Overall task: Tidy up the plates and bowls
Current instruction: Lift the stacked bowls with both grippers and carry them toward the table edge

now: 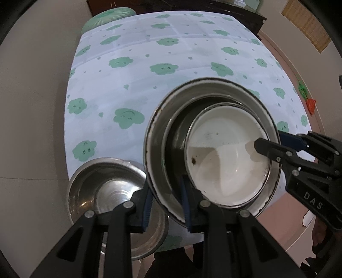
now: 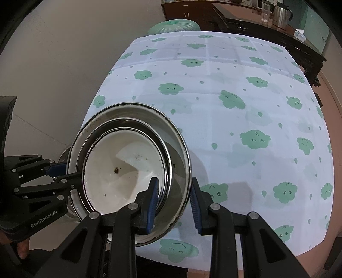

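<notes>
A nested stack of bowls (image 1: 162,119) is held tilted above the table: a large steel outer bowl, a dark steel one inside, and a white enamel bowl (image 1: 226,162) innermost. My left gripper (image 1: 166,205) is shut on the stack's near rim. My right gripper (image 2: 174,203) is shut on the opposite rim (image 2: 186,171), and it shows at the right of the left wrist view (image 1: 269,147). The white bowl (image 2: 119,171) has brown specks. A separate steel bowl (image 1: 106,184) sits on the table's near left corner, under my left gripper.
The table (image 2: 235,111) carries a white cloth with green cloud prints. A green stool (image 2: 174,25) stands at its far edge. A dark sideboard (image 2: 267,27) with a kettle (image 2: 282,12) stands beyond. Beige floor lies left.
</notes>
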